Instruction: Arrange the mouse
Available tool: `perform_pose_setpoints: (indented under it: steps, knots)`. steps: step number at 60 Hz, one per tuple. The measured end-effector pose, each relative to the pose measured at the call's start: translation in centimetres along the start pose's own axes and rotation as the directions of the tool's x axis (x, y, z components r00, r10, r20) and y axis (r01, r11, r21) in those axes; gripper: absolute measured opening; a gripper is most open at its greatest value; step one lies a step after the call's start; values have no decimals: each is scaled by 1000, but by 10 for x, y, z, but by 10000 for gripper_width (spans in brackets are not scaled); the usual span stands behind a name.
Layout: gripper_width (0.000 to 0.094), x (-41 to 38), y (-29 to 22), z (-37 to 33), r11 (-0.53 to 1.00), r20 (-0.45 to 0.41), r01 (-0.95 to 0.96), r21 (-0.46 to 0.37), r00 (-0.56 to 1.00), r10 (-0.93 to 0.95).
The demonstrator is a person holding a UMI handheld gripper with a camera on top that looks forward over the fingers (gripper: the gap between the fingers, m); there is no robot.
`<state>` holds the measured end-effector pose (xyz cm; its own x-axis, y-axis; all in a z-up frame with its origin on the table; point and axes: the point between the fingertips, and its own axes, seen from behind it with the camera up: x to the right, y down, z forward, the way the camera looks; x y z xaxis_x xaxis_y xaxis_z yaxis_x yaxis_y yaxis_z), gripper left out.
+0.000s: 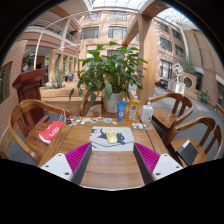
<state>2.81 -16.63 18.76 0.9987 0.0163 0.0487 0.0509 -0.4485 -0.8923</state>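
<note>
A yellow mouse (111,135) lies on a grey patterned mouse pad (111,143) in the middle of a wooden table (110,170). My gripper (112,160) is open and empty. Its two fingers with magenta pads (78,157) hover over the near part of the table. The mouse and pad are just ahead of the fingertips, centred between them, with bare wood in the gap. Nothing touches the fingers.
Beyond the pad stand a blue bottle (122,108), a white bottle (147,112) and a large potted plant (112,70). A red item (50,131) lies on the table's left. Wooden chairs stand at the left (25,125) and right (182,110).
</note>
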Motion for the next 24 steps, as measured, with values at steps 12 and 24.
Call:
perform_pose_setpoints:
  steps: [12,24]
  knots:
    - [857,-9,16,-43,1000,22,5,-3,1000,-5]
    - [857,-10,24,-58,1000,21,19,-8,1000,-19]
